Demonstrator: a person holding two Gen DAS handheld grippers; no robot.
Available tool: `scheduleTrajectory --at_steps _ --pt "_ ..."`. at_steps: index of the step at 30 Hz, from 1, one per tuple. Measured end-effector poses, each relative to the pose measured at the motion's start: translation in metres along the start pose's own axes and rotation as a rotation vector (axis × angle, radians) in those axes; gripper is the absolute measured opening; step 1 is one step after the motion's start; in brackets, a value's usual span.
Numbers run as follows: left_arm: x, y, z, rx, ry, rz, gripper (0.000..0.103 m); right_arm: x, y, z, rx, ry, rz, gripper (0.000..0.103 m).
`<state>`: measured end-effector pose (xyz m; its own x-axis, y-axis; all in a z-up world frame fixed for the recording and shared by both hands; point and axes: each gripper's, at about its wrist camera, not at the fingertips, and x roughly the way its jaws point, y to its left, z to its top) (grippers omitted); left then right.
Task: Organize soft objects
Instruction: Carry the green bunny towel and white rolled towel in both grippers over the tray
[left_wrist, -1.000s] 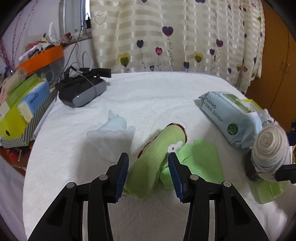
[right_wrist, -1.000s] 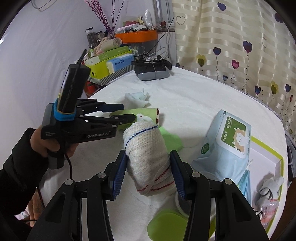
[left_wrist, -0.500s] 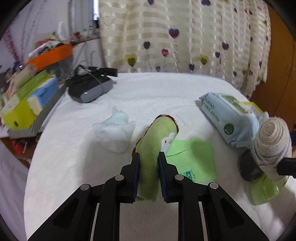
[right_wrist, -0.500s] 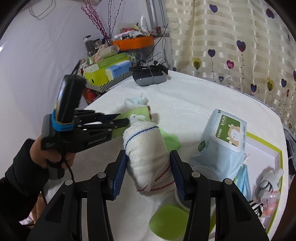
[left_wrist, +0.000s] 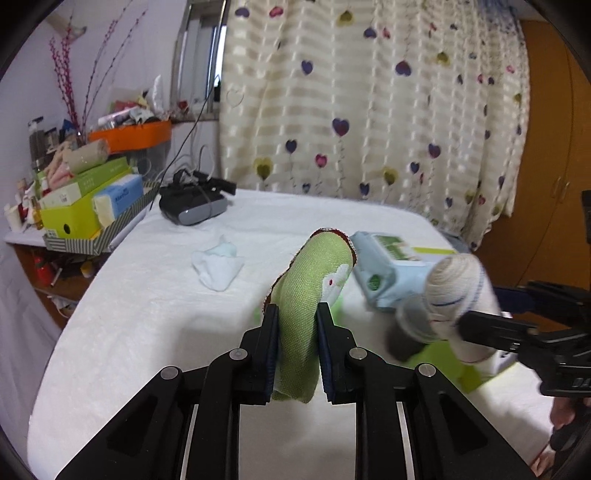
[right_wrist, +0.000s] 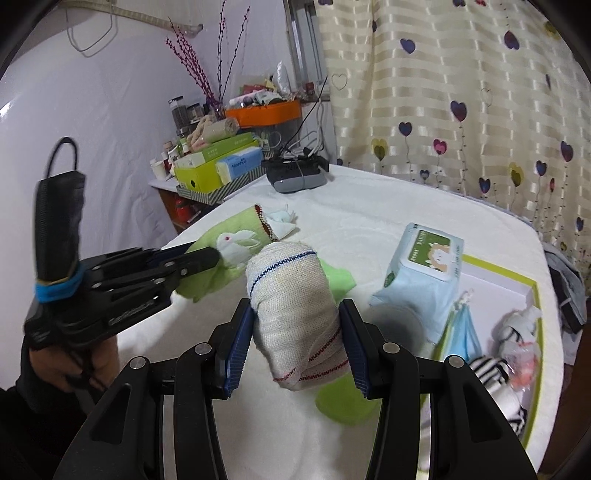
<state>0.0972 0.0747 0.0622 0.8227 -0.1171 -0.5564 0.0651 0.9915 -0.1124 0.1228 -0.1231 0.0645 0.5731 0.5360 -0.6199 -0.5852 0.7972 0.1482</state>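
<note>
My left gripper (left_wrist: 296, 321) is shut on a green rabbit-print cloth (left_wrist: 314, 280) and holds it lifted above the white table (left_wrist: 155, 332). The same cloth shows in the right wrist view (right_wrist: 232, 251). My right gripper (right_wrist: 295, 325) is shut on a rolled white towel with red and blue stripes (right_wrist: 295, 295), held above the table; the towel also shows in the left wrist view (left_wrist: 458, 288). A small pale blue and white cloth (left_wrist: 218, 264) lies on the table to the left. A flat green cloth (right_wrist: 340, 278) lies under the towel.
A wet-wipes pack (right_wrist: 424, 273) lies right of centre beside a white tray with a green rim (right_wrist: 517, 288) holding striped soft items (right_wrist: 495, 373). A black headset (left_wrist: 192, 208) sits at the back. Stacked boxes (left_wrist: 85, 199) stand at the left edge. A green lid (right_wrist: 347, 402) lies below the towel.
My left gripper closed on the green rabbit cloth and lifted it off the table. My right gripper kept hold of the rolled towel and stayed roughly in place.
</note>
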Motion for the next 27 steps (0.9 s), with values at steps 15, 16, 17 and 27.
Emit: scheduleTrajectory --at_steps 15,16,17,27 --pt "-0.042 -0.056 -0.017 -0.009 -0.053 -0.082 0.018 -0.047 -0.015 -0.026 0.051 -0.059 -0.074 0.048" --pt "-0.042 -0.058 -0.017 -0.007 -0.053 -0.088 0.018 -0.049 -0.015 -0.028 0.052 -0.061 -0.076 0.048" --pt "-0.043 -0.062 -0.018 -0.003 -0.055 -0.094 0.018 -0.051 -0.017 -0.029 0.055 -0.064 -0.079 0.048" --pt "-0.048 -0.085 -0.020 0.019 -0.057 -0.137 0.018 -0.068 -0.024 -0.039 0.072 -0.082 -0.101 0.048"
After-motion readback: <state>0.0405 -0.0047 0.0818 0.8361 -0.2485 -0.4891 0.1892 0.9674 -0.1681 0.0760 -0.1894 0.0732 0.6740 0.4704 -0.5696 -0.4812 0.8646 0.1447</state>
